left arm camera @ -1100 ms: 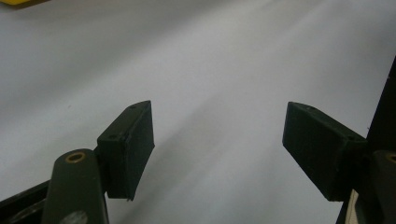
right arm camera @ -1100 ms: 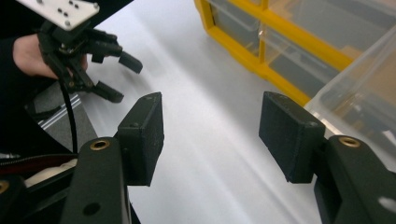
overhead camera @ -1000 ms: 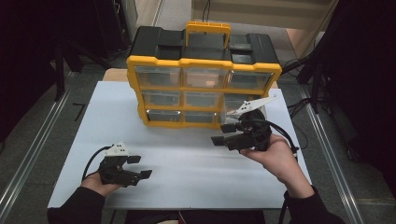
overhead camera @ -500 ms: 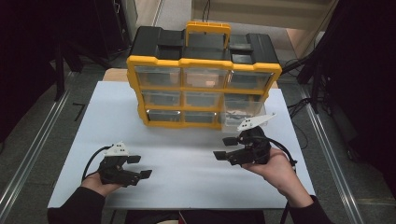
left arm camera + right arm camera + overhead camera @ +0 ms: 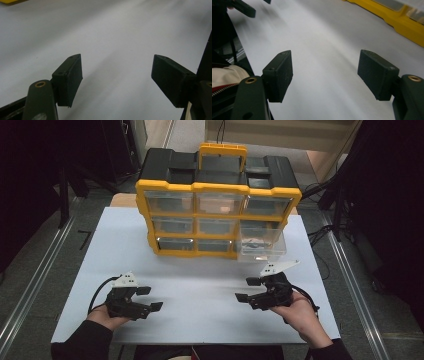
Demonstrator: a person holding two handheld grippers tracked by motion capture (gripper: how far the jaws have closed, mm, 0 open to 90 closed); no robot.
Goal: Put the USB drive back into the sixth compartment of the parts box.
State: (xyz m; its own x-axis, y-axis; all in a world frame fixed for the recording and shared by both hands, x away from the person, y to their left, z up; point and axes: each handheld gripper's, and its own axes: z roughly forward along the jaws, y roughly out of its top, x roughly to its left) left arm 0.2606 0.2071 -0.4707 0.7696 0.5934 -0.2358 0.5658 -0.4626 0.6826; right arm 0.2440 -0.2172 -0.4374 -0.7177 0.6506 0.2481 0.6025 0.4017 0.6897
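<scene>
I have my right gripper (image 5: 247, 289) low over the near right part of the white tabletop (image 5: 200, 285), cradled from below in my right hand (image 5: 295, 312) with the forearm coming in from the bottom edge; its jaws point left across the table and have just been opening, and they stand wide apart with only bare surface between them in the right gripper view. My left gripper (image 5: 150, 299) sits near the front left of the table, held in my left hand (image 5: 102, 316), its jaws aimed right toward the other gripper, also spread wide and holding nothing. The yellow-framed plastic organiser cabinet with a black lid and clear drawers (image 5: 217, 202) stands at the far middle of the table, well apart from both grippers. One clear plastic drawer (image 5: 261, 245) at its lower right sticks out of the frame toward me, beyond the right gripper and not touching it; something small lies in it, too blurred to identify. The tabletop is a plain white sheet, and around it I see grey floor, metal rails along both sides and dark surroundings.
</scene>
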